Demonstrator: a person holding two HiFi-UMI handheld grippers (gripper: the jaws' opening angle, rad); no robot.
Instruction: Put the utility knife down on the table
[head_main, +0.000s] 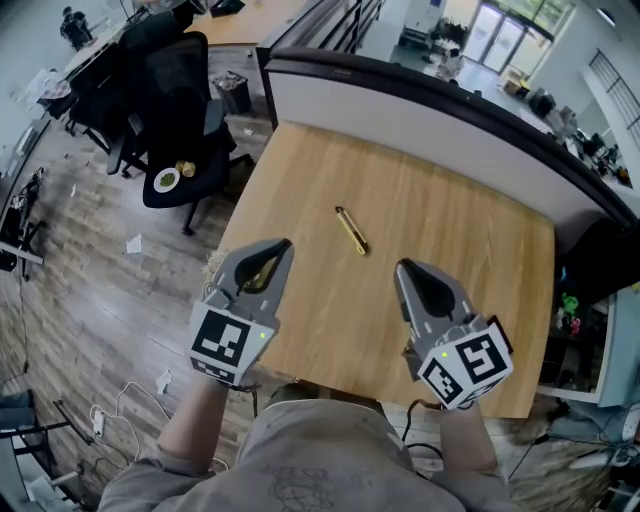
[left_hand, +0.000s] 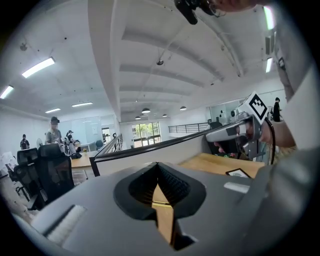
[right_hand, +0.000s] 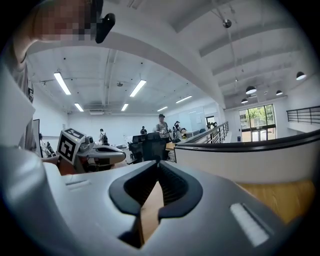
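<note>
A slim yellow utility knife (head_main: 352, 230) lies flat on the wooden table (head_main: 450, 240), a little beyond both grippers and between them. My left gripper (head_main: 284, 245) hovers over the table's left part, its jaws shut with nothing between them. My right gripper (head_main: 402, 268) is held over the table's near right part, jaws also shut and empty. In the left gripper view the closed jaw tips (left_hand: 159, 165) point level toward the partition, and the right gripper (left_hand: 235, 131) shows at the right. In the right gripper view the closed tips (right_hand: 159, 163) point level too, with the left gripper (right_hand: 92, 150) at the left.
A white partition with a dark top (head_main: 420, 110) borders the table's far edge. A black office chair (head_main: 185, 130) with a small plate on its seat stands at the left. Cables and paper scraps lie on the wooden floor (head_main: 90, 300). People stand far off (right_hand: 161, 125).
</note>
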